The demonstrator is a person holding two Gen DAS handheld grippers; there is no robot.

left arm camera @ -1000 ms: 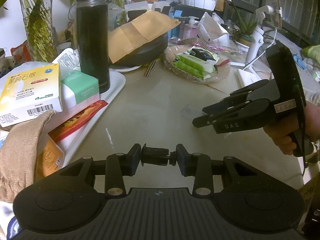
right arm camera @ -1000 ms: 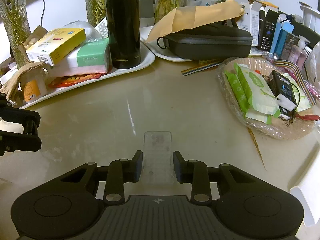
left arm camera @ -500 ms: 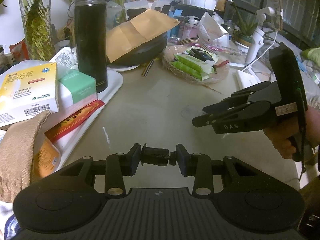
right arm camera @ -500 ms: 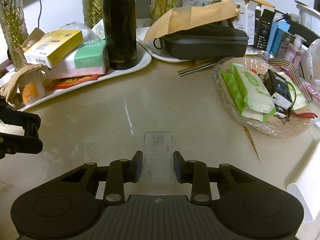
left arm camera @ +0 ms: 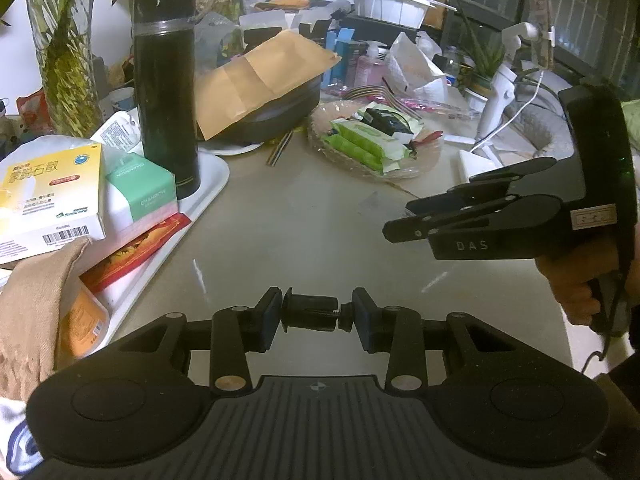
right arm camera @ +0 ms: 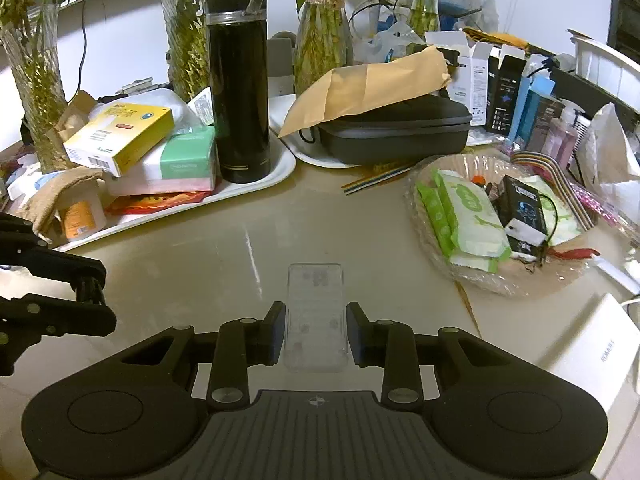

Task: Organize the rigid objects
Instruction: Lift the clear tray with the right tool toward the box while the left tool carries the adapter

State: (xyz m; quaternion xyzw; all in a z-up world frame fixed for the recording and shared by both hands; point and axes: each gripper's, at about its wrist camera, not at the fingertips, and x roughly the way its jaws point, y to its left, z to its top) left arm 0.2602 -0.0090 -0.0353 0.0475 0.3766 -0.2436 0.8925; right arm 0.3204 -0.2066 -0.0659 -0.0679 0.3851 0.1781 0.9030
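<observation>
Cluttered beige table (right arm camera: pixel 192 264) fills both views. Left of frame, a white tray (right arm camera: pixel 256 184) bears a yellow box (right arm camera: pixel 120 138) and black flask (right arm camera: pixel 238 80). Your left gripper (left arm camera: pixel 314 314) clamps a small black fitting (left arm camera: pixel 310 313) at lower centre. Your right gripper (right arm camera: pixel 316 334), marked "DAS", pinches a clear plastic case (right arm camera: pixel 316 312) just above the tabletop.

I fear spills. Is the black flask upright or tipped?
Upright: the black flask stands on its base on the white tray.

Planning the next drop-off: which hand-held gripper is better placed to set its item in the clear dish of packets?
Right, probably. The right hand-held gripper, gripping the clear case, is nearer the dish.
</observation>
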